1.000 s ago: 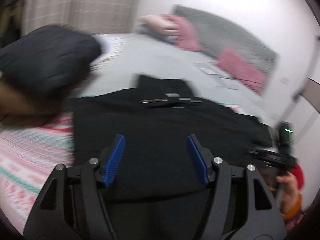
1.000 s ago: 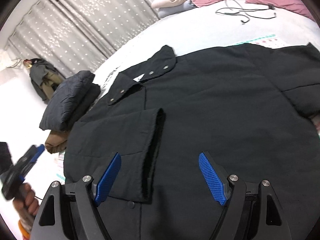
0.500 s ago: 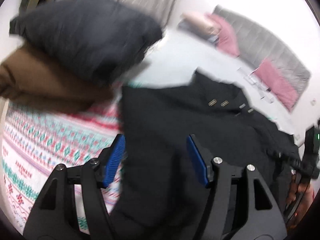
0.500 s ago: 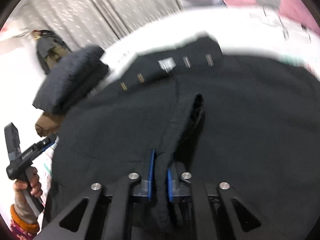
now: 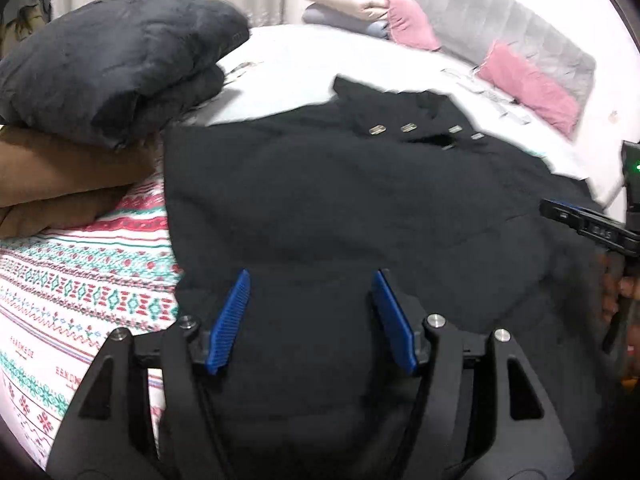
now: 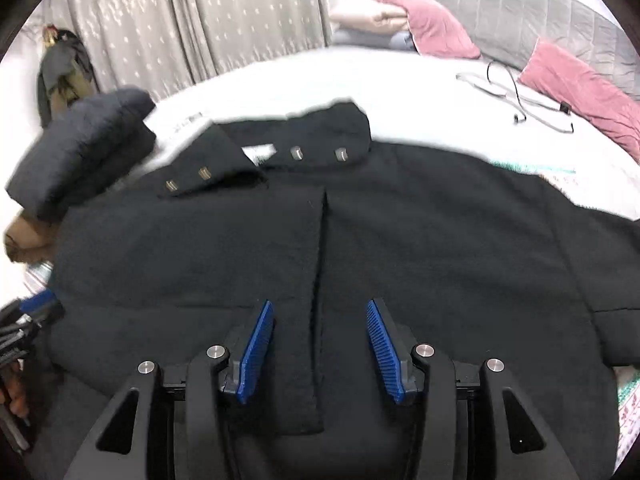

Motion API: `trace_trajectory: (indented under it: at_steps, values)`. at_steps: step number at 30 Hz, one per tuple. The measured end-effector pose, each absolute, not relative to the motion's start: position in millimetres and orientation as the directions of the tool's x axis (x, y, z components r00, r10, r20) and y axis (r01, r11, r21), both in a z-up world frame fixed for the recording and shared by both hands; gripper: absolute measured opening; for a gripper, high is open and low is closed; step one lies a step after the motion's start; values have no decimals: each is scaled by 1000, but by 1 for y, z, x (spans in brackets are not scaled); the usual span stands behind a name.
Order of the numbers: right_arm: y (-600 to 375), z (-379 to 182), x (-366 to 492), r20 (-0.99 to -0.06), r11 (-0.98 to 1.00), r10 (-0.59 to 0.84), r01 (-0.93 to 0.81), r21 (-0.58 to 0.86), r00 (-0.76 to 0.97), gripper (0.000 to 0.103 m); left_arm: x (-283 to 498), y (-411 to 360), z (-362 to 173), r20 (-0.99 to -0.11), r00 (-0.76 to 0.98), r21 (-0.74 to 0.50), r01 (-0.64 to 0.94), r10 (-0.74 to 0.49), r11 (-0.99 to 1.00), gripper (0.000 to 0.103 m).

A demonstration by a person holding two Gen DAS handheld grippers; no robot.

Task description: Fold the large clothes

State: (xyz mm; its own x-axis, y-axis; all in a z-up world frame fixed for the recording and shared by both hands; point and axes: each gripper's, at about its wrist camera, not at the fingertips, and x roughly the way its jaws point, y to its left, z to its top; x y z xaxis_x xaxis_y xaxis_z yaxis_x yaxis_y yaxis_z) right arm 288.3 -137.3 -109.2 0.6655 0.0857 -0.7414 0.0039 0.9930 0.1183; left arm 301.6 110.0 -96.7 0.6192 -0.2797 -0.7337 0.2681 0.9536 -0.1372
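A large black coat (image 6: 420, 240) lies spread on the bed, collar with metal snaps (image 6: 296, 154) at the far side. It also shows in the left wrist view (image 5: 320, 208). A folded-in sleeve edge (image 6: 318, 320) runs down the coat's middle between my right fingers. My right gripper (image 6: 320, 342) is open just above that edge, holding nothing. My left gripper (image 5: 310, 316) is open over the coat's left part, near its side edge, empty. The right gripper also shows at the right edge of the left wrist view (image 5: 592, 224).
A folded dark puffer jacket (image 5: 112, 68) sits on a folded brown garment (image 5: 60, 176) at the coat's left. A patterned blanket (image 5: 80, 288) lies under the coat. Pink pillows (image 6: 580, 84), folded bedding (image 6: 372, 16) and a cable (image 6: 516, 96) lie further back.
My right gripper was shut on the sleeve edge half a second ago; it has let go and opened, the sleeve now flat. My left gripper swung back over the coat.
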Motion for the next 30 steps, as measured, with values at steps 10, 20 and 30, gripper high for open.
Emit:
trace_trajectory:
  at_steps: [10, 20, 30]
  values:
    - [-105, -134, 284, -795, 992, 122, -100, 78, 594, 50, 278, 84, -113, -763, 601, -56, 305, -237, 951, 82]
    - [-222, -101, 228, -774, 972, 64, 135, 190, 630, 76, 212, 83, -25, -690, 658, -146, 280, -301, 949, 101]
    - [-432, -99, 161, -779, 754, -137, 574, 318, 612, 77, 194, 87, -49, -618, 698, -289, 224, -361, 931, 101]
